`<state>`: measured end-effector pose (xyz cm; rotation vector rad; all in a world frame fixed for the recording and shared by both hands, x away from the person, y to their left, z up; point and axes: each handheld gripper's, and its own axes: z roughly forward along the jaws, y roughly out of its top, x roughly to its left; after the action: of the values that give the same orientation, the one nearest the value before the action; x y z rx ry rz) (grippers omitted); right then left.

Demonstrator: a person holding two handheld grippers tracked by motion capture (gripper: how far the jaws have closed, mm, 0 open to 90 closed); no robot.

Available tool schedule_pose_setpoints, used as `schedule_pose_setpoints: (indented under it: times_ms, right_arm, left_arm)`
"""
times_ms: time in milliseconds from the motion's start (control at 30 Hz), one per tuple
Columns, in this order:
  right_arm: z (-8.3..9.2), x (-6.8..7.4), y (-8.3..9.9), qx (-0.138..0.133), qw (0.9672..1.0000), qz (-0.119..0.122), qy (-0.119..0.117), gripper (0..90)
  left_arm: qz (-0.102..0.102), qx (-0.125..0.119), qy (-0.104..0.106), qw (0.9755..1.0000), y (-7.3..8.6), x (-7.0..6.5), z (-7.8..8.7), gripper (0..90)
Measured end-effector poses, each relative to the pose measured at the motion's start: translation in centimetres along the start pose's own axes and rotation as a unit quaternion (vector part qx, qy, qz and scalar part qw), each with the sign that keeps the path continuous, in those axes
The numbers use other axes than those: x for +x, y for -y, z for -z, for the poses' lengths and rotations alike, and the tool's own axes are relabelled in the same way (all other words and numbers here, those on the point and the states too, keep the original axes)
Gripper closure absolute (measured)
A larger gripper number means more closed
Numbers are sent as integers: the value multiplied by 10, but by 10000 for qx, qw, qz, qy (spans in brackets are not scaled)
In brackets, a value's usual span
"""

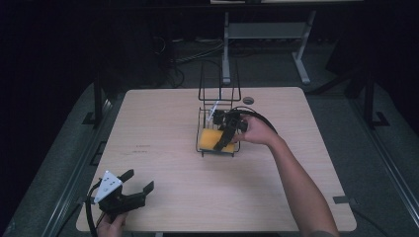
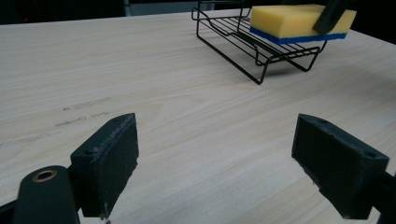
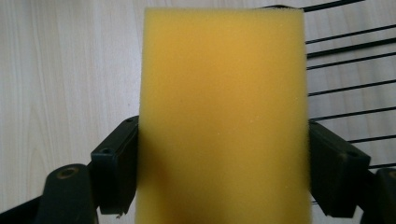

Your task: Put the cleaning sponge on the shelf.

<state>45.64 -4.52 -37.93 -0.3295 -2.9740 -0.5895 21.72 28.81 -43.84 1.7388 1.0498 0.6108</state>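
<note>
Both jaws of the right tongs (image 3: 223,172) flank the sponge (image 3: 224,112).

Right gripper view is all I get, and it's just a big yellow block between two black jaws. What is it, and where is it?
Observer: It's a sponge, yellow on top with a blue layer underneath.
Operator: Is it on the table?
Observer: No, it lies in a black wire rack on the table.
Operator: And my other gripper?
Observer: The left gripper is near the table's front left corner, jaws wide apart, holding nothing.
</note>
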Motion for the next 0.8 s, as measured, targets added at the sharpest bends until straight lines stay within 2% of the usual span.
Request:
schedule_pose_setpoints:
  times_ms: [200, 333, 400, 667, 800]
  right_arm:
    - [4, -9, -3, 26, 9999, -89, 47, 219]
    - [4, -18, -5, 168, 9997, -147, 84, 219]
    - [5, -21, -7, 112, 9998, -126, 91, 219]
    - [-6, -29, -3, 235, 9994, -245, 111, 218]
    - [-9, -33, -2, 211, 9993, -293, 100, 217]
  left_arm:
    - [-44, 42, 11, 10000, 0, 0, -1, 140]
    - [-38, 55, 27, 10000, 0, -1, -2, 140]
    - [-37, 55, 28, 10000, 0, -1, -1, 140]
    - [-47, 52, 43, 10000, 0, -1, -2, 140]
    - [-72, 71, 42, 9999, 0, -1, -2, 140]
